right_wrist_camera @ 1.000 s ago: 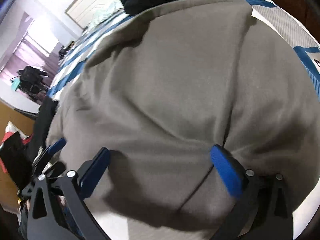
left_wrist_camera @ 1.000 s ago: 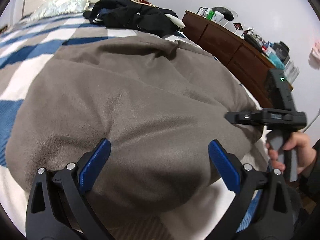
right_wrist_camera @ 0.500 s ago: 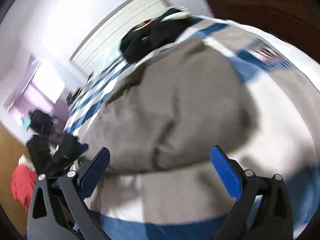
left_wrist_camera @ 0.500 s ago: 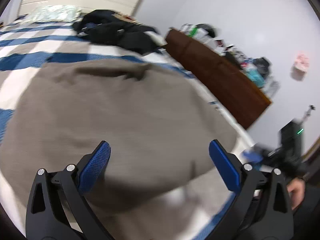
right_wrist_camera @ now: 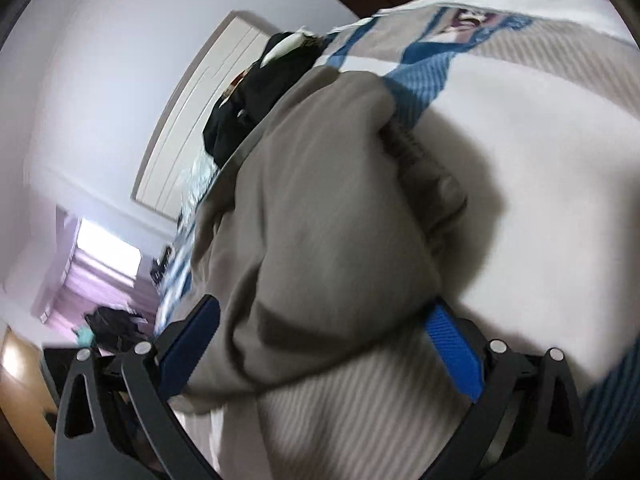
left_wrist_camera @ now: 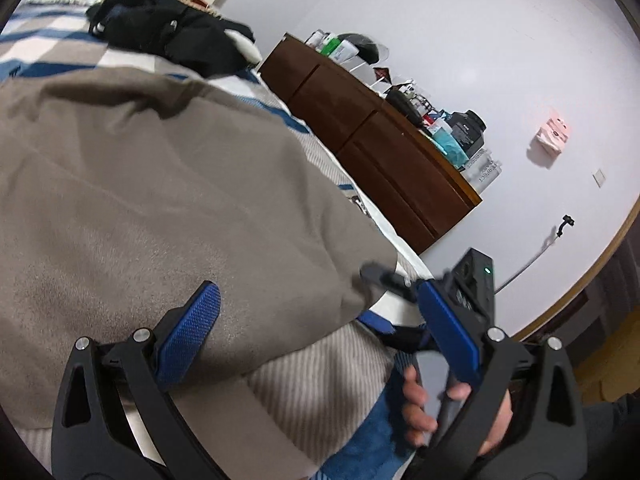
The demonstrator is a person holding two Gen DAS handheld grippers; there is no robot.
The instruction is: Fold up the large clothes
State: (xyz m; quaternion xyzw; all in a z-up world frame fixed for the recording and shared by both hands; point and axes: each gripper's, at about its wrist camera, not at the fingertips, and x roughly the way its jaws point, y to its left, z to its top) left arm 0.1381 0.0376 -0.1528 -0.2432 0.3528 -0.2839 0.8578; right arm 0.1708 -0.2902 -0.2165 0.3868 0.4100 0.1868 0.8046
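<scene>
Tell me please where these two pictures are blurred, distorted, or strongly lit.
Left wrist view: mostly sharp, but the person's hand holding the right tool is smeared; fisheye bends the dark brown wooden dresser. Right wrist view: motion blur softens the grey-brown fleece garment and the blue-striped white bedcover; the bright window is overexposed; the garment casts a dark shadow on the bedcover.

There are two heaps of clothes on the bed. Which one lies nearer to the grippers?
The grey-brown garment. It spreads right in front of both open grippers, while the black pile of clothes lies further up the bed, toward the headboard.
</scene>
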